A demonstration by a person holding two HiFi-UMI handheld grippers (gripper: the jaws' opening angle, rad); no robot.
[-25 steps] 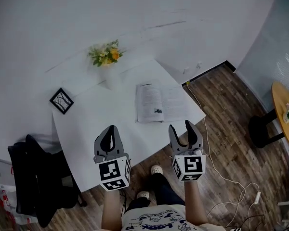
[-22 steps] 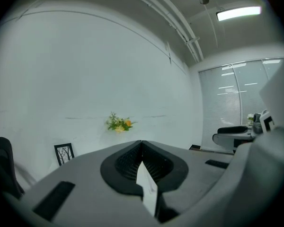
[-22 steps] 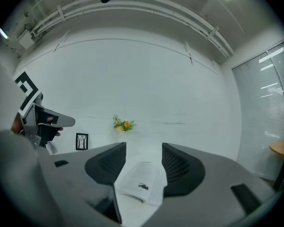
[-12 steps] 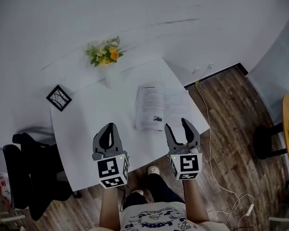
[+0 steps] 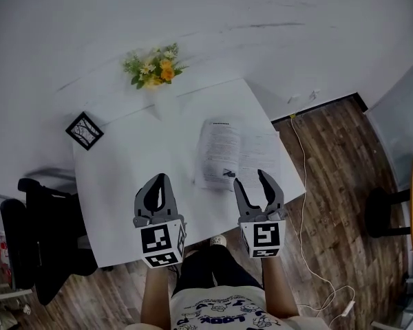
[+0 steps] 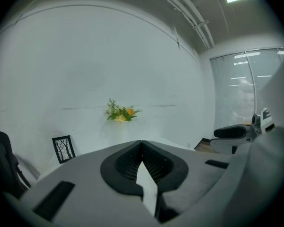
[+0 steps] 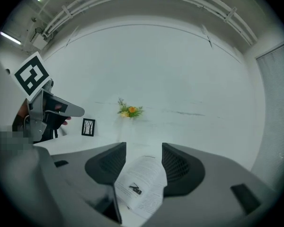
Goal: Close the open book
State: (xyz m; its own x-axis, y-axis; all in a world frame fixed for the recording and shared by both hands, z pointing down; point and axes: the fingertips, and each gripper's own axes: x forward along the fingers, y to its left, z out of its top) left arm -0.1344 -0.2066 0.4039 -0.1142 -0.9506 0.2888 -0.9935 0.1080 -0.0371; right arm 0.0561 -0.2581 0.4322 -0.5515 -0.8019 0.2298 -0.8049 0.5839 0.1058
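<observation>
An open book (image 5: 235, 154) lies flat on the white table (image 5: 138, 163), pages up, toward the table's right side. In the right gripper view the book (image 7: 142, 186) shows between the spread jaws. My right gripper (image 5: 251, 183) hangs open just in front of the book's near edge, holding nothing. To its left, my left gripper (image 5: 158, 188) hovers over the table's front part with its jaws shut, tips touching, nothing between them (image 6: 141, 143).
A vase of yellow flowers (image 5: 153, 68) stands at the table's back edge, and a small black picture frame (image 5: 84, 130) at its back left corner. A black chair (image 5: 34, 239) sits left of the table. A white cable (image 5: 315, 205) trails over the wooden floor at right.
The view has shifted so the table and book sit a little nearer and further right. Both grippers kept their pose, the right one edging closer to the book.
</observation>
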